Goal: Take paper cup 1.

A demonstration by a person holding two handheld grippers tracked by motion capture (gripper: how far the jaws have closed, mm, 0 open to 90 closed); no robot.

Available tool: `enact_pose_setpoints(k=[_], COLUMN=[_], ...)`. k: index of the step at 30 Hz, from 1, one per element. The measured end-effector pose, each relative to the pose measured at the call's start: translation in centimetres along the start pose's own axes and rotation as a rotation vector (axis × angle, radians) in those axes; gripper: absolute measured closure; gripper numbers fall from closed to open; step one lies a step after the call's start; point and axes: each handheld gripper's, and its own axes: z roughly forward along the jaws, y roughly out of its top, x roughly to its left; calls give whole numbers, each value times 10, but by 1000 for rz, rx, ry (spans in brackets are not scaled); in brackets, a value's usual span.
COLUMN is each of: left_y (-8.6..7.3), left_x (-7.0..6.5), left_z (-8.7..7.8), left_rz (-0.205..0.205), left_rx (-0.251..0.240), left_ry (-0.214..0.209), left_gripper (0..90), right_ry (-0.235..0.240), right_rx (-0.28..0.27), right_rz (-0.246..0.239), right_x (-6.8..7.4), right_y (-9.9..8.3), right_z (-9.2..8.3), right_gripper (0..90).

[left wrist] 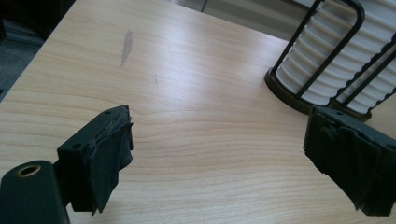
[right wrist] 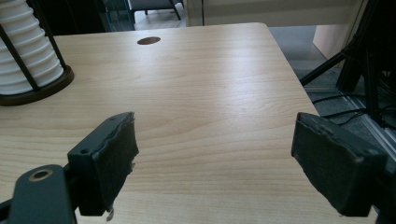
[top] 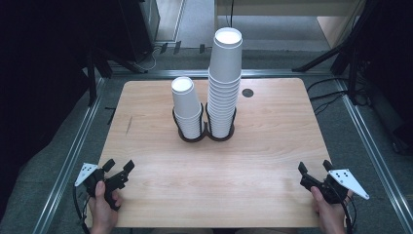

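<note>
Two grippers, left gripper (top: 118, 171) and right gripper (top: 314, 172), gape empty at the frame's bottom corners; approach the taller paper-cup stack (top: 225, 83), centre frame, squarely at its top rim.

We see a light wooden table (top: 253, 161) with rounded corners across the middle of the frame. At its upper centre a black double wire holder (top: 203, 132) stands on it, with a short cup stack (top: 186, 107) and a tall cup stack (top: 224, 83). A dark round hole (top: 248, 92) sits right of them.
</note>
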Motion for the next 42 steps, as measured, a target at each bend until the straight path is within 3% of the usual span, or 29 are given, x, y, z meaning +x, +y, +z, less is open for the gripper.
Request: enact_pose_setpoints(k=[11,18,21,23,26,27,30,32,37,38,42], left_y=[-1,0,0,-1,0,0,-1,-1,-1,-1,-1], left_x=[-5,-6,-7,-8,-8,-8,-7,-6,-6,-6,-7], left_z=[4,6,6,6,6,6,6,5,4,4,4], left_rz=[43,43,51,58,62,64,59,50,40,41,47], left_rx=[12,10,9,9,12,13,14,14,14,16,22], left_ry=[21,30,34,31,25,26,17,14,21,21,27], left_gripper=[82,82,82,82,82,82,82,82,82,82,82], right_ry=[-33,-47,-26,-21,-2,30,61,98,154,178,199], right_rx=[-12,-18,-12,9,8,3,0,-11,-34,-45,-58], right_rz=[-24,-79,-94,-73,-78,-96,-113,-102,-110,-125,-120], right_x=[4,12,13,16,19,24,30,36,49,54,60], right_y=[-1,-2,-1,3,7,12,16,22,44,56,70], right_z=[0,0,1,4,5,5,4,3,3,3,5], right_gripper=[143,143,143,143,143,142,142,141,112,98,96])
